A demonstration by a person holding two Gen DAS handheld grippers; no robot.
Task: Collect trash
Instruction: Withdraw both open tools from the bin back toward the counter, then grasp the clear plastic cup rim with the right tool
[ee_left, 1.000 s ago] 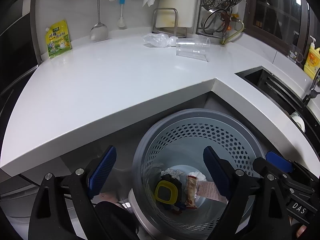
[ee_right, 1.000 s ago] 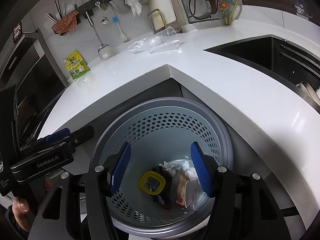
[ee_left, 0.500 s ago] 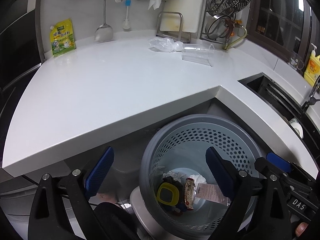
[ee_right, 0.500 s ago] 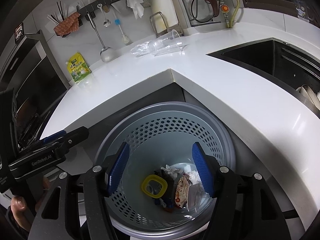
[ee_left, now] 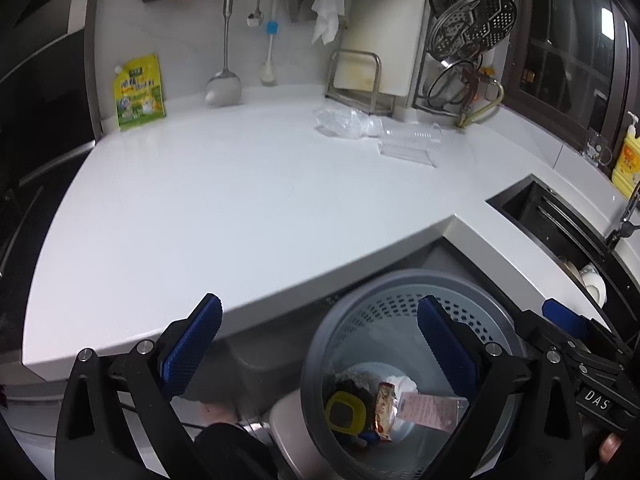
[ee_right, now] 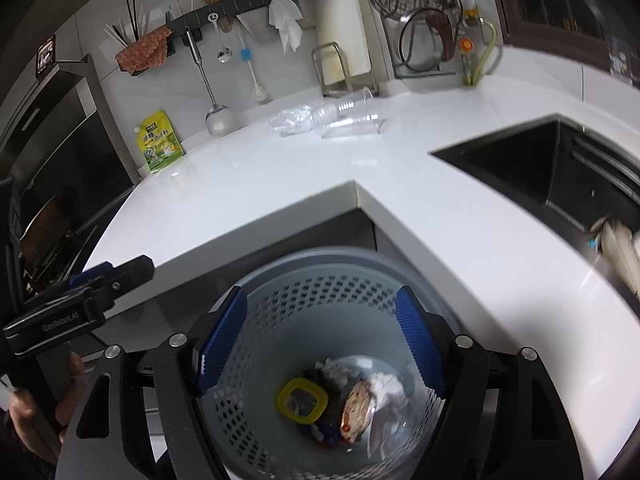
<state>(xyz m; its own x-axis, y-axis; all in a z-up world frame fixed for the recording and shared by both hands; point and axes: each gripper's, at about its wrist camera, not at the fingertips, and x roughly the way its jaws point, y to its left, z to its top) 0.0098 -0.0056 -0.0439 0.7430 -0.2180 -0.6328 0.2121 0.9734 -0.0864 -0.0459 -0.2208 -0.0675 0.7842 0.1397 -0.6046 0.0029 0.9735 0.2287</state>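
A grey perforated bin stands on the floor below the white counter's inner corner. In it lie a yellow lid, a snack wrapper and crumpled tissue. My left gripper hangs over the bin's left rim, jaws opening, nothing between them. My right gripper hovers above the bin, jaws also opening and empty. On the counter at the back lie a clear plastic cup on its side and a crumpled clear bag, also seen as cup and bag.
A yellow-green pouch leans on the back wall. A dark sink is set into the counter at the right, with a yellow bottle beyond it. Utensils, a cloth and a cutting board stand along the wall. An oven front is at the left.
Both grippers have risen and drawn back from the bin, which now sits lower in both views. Both pairs of jaws stand wider. The trash in the bin has not moved.
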